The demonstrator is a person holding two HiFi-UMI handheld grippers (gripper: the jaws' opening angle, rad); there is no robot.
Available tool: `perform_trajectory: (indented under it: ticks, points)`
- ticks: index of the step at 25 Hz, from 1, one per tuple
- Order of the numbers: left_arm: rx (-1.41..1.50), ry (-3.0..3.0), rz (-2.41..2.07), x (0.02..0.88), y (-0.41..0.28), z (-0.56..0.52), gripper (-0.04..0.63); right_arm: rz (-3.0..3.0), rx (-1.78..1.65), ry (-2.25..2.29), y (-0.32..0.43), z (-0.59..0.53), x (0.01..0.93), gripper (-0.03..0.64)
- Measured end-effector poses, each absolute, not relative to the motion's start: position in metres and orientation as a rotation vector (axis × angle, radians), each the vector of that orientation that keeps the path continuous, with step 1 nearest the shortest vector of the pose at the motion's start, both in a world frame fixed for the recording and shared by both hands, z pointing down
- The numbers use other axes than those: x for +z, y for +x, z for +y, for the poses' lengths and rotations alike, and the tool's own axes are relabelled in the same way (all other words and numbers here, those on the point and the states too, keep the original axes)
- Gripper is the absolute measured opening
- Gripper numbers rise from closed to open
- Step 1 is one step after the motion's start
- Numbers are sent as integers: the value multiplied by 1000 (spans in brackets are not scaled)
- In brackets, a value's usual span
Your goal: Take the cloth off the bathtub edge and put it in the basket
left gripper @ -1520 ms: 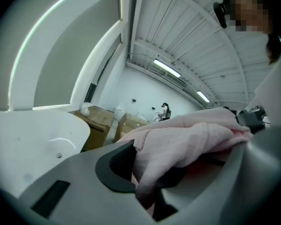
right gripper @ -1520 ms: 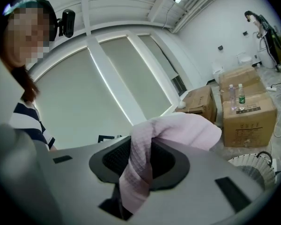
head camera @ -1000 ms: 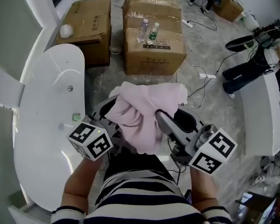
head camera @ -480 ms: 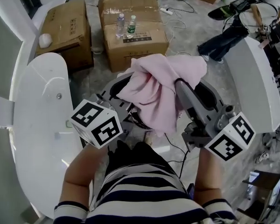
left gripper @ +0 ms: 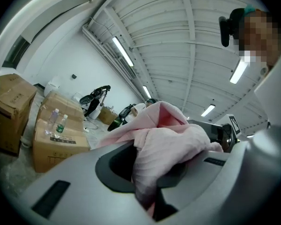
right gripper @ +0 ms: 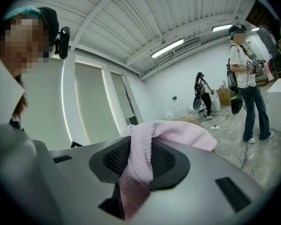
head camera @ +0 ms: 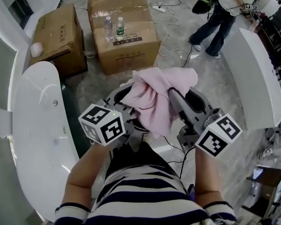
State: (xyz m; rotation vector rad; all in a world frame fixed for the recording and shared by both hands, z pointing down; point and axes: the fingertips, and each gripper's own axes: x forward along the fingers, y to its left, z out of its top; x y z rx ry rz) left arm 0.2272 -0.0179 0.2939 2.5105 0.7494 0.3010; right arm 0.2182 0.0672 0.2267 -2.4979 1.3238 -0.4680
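Left gripper (head camera: 124,97) and right gripper (head camera: 180,95), both clamped tight on the cloth (head camera: 154,95), have swung it off the bathtub (head camera: 37,125); basket not visible.

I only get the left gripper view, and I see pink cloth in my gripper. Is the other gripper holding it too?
Observer: Yes. The right gripper is shut on the same pink cloth.
Operator: Where's the bathtub?
Observer: The white bathtub is off to the left in the head view, apart from the cloth.
Operator: Is anybody else there?
Observer: Yes, a person in a white shirt and jeans stands ahead on the right.
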Motion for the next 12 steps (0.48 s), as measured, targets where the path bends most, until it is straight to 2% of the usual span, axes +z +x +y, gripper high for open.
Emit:
perform_trajectory:
  ticks: [12]
  points:
    - [672, 2587, 717, 423, 242, 7, 52, 1216, -723, -2474, 251, 104, 344, 124]
